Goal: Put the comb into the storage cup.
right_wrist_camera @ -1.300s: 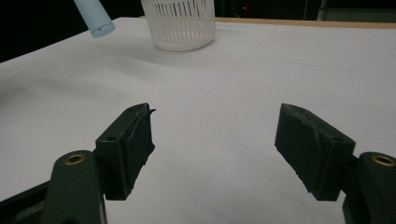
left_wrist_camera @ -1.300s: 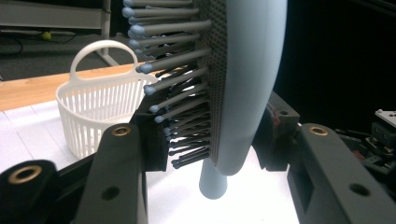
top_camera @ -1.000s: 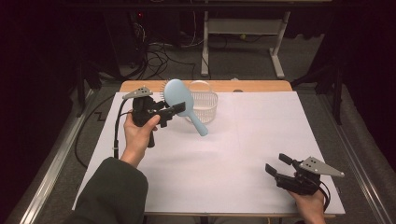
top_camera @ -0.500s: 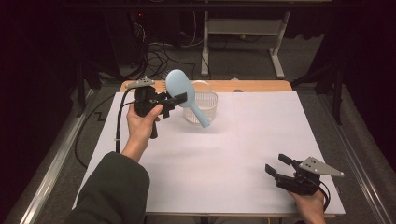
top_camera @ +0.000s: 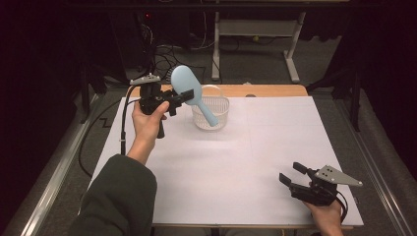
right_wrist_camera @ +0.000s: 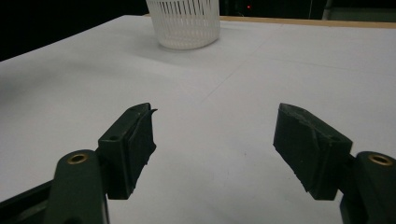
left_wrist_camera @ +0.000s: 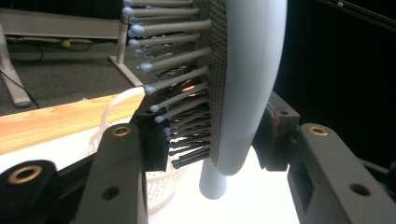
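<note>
White paper covers most of the table (top_camera: 236,167), with a strip of bare wood showing at the far edge and a dark room full of cables and desk legs behind it.

Nearest to the person, down at the front right corner, the right gripper (top_camera: 295,176) sits low over the paper in a hand, jaws spread wide with nothing between them. You can see that gap nicely in the right gripper view, just blank sheet between the two black pads (right_wrist_camera: 135,140).

Further out on the left side, the left gripper (top_camera: 183,96) is held up off the table, and it's clamped on a light blue hairbrush (top_camera: 189,88). Its jaws pinch the head of the brush from both sides, bristles against one pad and the smooth back against the other, pretty clear in the left gripper view. So the brush is in the air, with the handle slanting down toward the white slotted basket (top_camera: 211,118).

That basket stands upright near the far edge, just beside the left gripper and well apart from the right one.
</note>
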